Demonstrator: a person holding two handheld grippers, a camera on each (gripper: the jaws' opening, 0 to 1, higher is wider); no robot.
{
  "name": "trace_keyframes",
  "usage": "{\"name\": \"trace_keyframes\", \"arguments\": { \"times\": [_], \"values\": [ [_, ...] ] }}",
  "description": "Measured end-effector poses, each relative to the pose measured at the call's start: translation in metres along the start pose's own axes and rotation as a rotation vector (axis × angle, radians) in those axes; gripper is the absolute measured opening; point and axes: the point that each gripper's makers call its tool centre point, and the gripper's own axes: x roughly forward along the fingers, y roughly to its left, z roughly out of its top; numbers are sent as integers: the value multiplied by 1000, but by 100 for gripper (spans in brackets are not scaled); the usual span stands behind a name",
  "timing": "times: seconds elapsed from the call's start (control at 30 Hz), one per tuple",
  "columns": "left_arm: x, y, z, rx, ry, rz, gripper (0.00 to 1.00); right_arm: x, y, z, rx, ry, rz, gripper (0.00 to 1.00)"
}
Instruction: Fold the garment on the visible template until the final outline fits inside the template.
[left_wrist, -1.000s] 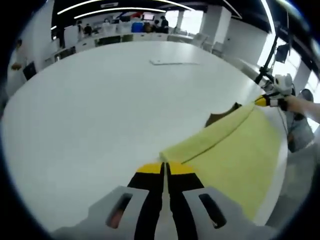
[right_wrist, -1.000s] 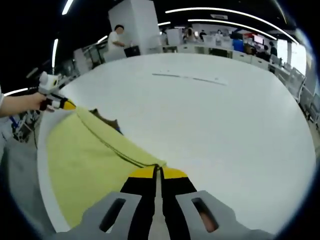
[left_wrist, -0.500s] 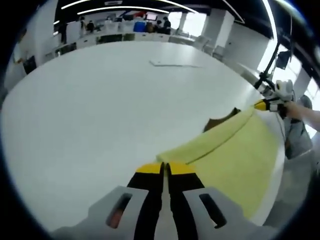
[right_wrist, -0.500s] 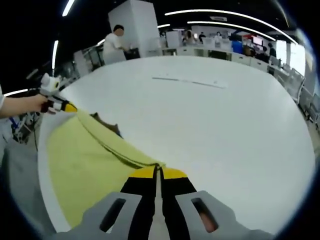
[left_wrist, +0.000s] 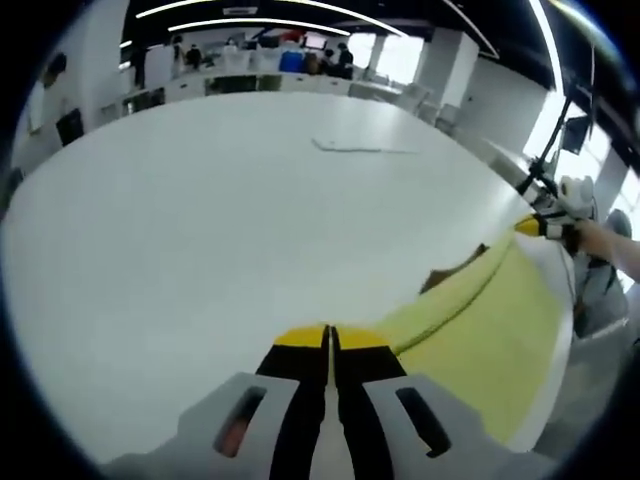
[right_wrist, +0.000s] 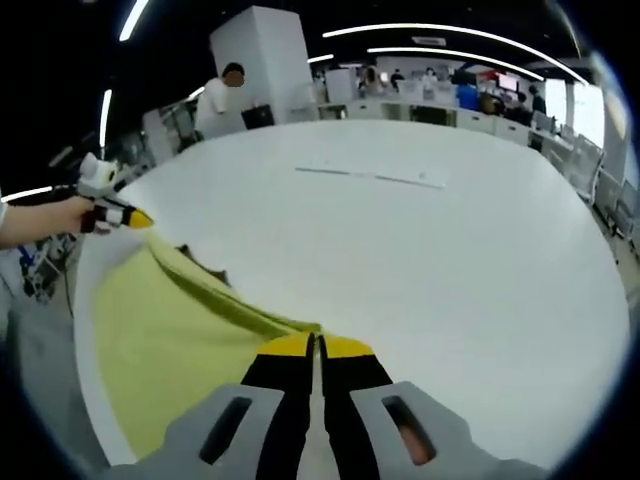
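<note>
Both jaws clenched: left gripper (left_wrist: 328, 338) and right gripper (right_wrist: 315, 345) pinching the yellow garment (right_wrist: 170, 340), stretched along the near table (left_wrist: 200, 220) edge. Could slip off if pulled unevenly. No template outline discernible.

A pale yellow garment (left_wrist: 490, 330) hangs stretched between my two grippers over the near edge of a white table (left_wrist: 220, 210). Its top edge is rolled into a taut band, with a brown patch (right_wrist: 205, 268) showing behind it.
</note>
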Motion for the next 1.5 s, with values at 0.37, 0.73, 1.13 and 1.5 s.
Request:
{"name": "trace_keyframes", "arguments": {
  "times": [0.37,0.73,1.13,1.5],
  "values": [
    [-14,1,-3,45,25,15,0,1,-17,3,32,-5,-45,1],
    [-14,-18,-21,23,16,-32,0,1,16,-15,-14,23,-11,1],
    [-10,-46,-22,63,15,-103,24,-1,48,-14,-49,11,50,25],
    [-31,-55,-24,68,4,-121,49,-21,67,-12,-28,4,88,56]
  ]
}}
